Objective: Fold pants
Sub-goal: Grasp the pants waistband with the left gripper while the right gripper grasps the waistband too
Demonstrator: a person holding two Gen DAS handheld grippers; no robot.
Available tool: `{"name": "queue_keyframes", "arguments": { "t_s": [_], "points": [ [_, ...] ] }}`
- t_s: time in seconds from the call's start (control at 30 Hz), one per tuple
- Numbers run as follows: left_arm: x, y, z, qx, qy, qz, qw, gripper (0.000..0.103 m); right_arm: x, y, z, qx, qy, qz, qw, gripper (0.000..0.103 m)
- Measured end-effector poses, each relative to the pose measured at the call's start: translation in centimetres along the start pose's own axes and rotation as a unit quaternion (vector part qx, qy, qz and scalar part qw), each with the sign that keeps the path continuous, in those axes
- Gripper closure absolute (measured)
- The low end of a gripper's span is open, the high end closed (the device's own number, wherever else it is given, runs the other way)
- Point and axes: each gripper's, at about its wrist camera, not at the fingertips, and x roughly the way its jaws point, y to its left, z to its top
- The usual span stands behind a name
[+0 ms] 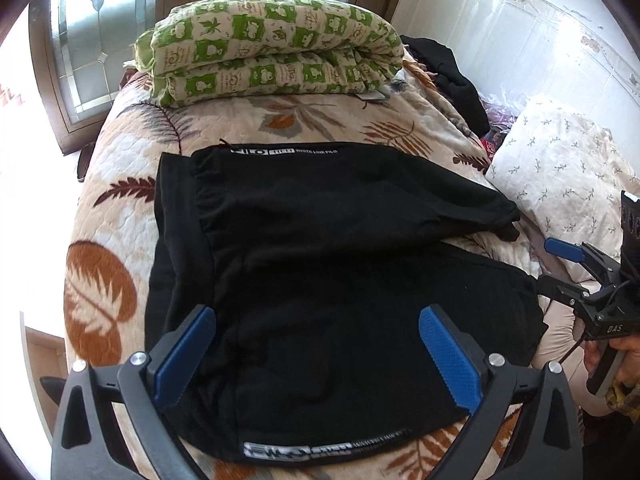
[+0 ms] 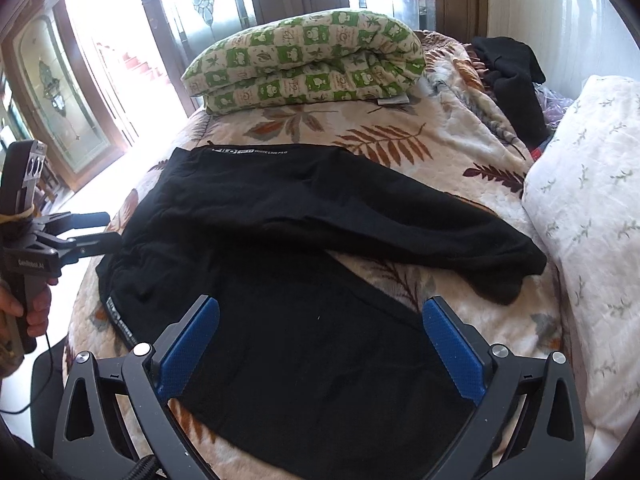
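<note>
Left gripper (image 1: 316,354) fingers spread wide, hovering over the black pants (image 1: 320,264), gripping nothing. Right gripper (image 2: 320,346) also spread, empty, above the near leg. Pants lie flat on the leaf-print bedspread (image 1: 120,184), legs splayed toward the white pillow (image 2: 592,200).

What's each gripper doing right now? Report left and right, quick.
Left gripper: open, fingers spread above the black pants, holding nothing.
Right gripper: open, fingers spread above the pants, holding nothing.
</note>
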Motion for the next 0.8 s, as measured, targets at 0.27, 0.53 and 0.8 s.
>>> {"name": "queue_keyframes", "arguments": {
  "t_s": [0.27,0.53,0.8],
  "points": [
    [2.0,3.8,3.4,-0.018,0.017,0.013,0.9996,0.0,2.4,-1.7,3.0,-0.014,-0.001,0.012,1.0,0.002],
    [4.7,7.4,6.8,-0.038,0.021,0.036,0.9984,0.0,5.6,-3.0,7.1,-0.05,0.003,0.017,0.999,0.002],
    [6.9,10.7,8.1,-0.062,0.022,0.065,0.9957,0.0,10.2,-4.6,10.4,-0.067,0.025,0.016,0.997,0.002]
  ]
}}
